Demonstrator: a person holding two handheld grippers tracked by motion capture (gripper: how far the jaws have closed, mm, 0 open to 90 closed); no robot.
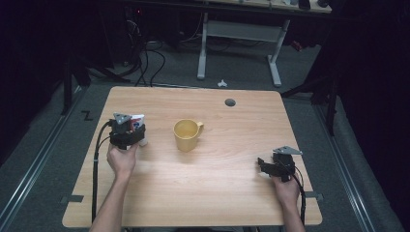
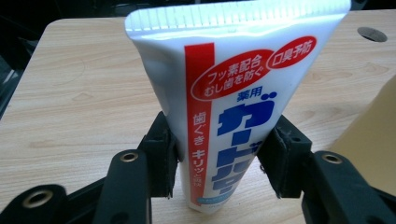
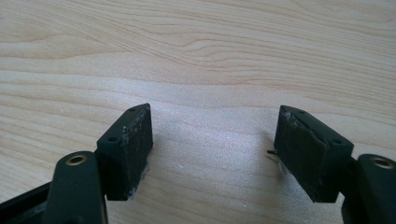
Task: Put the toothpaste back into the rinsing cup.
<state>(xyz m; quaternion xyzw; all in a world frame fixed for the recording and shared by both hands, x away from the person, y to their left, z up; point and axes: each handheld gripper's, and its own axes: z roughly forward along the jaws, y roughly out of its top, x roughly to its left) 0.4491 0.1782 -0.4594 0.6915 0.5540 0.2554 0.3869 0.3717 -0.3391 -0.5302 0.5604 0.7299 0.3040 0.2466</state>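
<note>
Light wood table [image 1: 193, 193], bare along the near edge; small grey round cap [image 1: 230, 102] set in its far side. Beyond: grey floor, cables [image 1: 145, 63], white legs of a second desk [image 1: 239, 36], dark surround.

Right gripper [image 1: 263, 166], near right: jaws wide apart, nothing between, held just over the wood.

Left gripper [image 1: 138, 135], farther left: jaws clamped on an upright white toothpaste tube [image 2: 233, 107], crimped end up.

Yellow mug [image 1: 186, 134] at centre, near the tube but apart.
</note>
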